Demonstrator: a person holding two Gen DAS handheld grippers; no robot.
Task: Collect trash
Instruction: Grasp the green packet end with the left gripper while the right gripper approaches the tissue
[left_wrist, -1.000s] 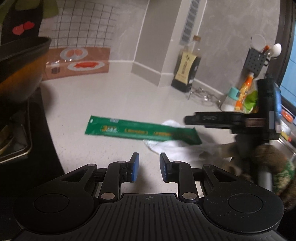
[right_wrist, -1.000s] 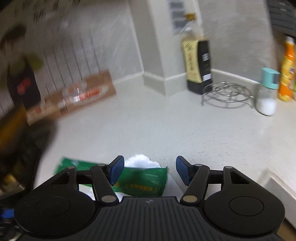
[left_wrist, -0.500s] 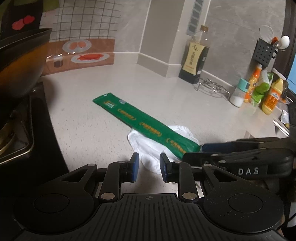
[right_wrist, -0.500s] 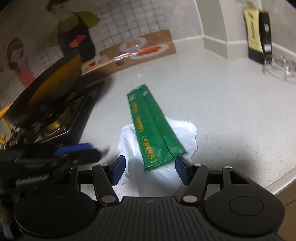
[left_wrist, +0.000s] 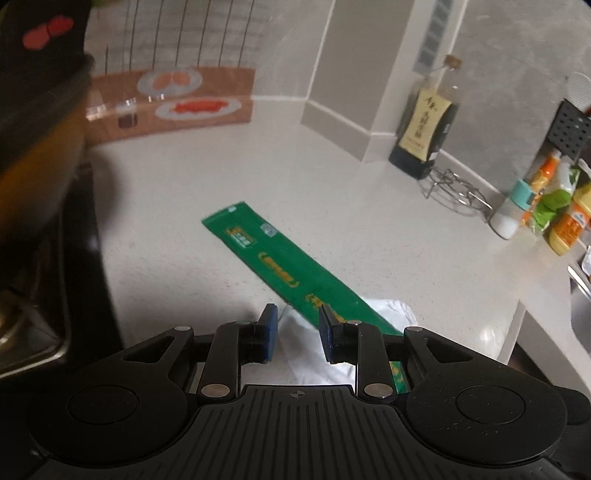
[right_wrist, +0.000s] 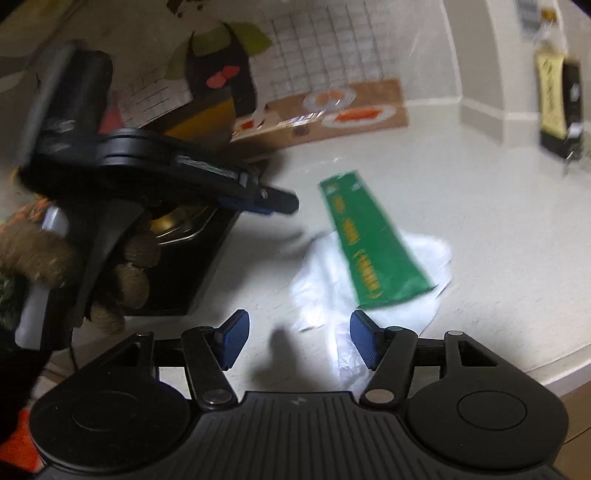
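While both sets of jaws hold nothing, left gripper (left_wrist: 294, 334) shows a narrow gap, right gripper (right_wrist: 299, 339) stands wide. Just beyond them lies a long green wrapper (left_wrist: 291, 271), its near end resting on a crumpled white plastic bag (right_wrist: 373, 291) (motion-blurred in the right view), both on the pale countertop (left_wrist: 369, 221), stove (left_wrist: 44, 295) at left

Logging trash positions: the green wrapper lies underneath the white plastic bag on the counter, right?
Not quite: the green wrapper lies on top of the white plastic bag, not underneath it. Both are on the counter, as the right wrist view shows.
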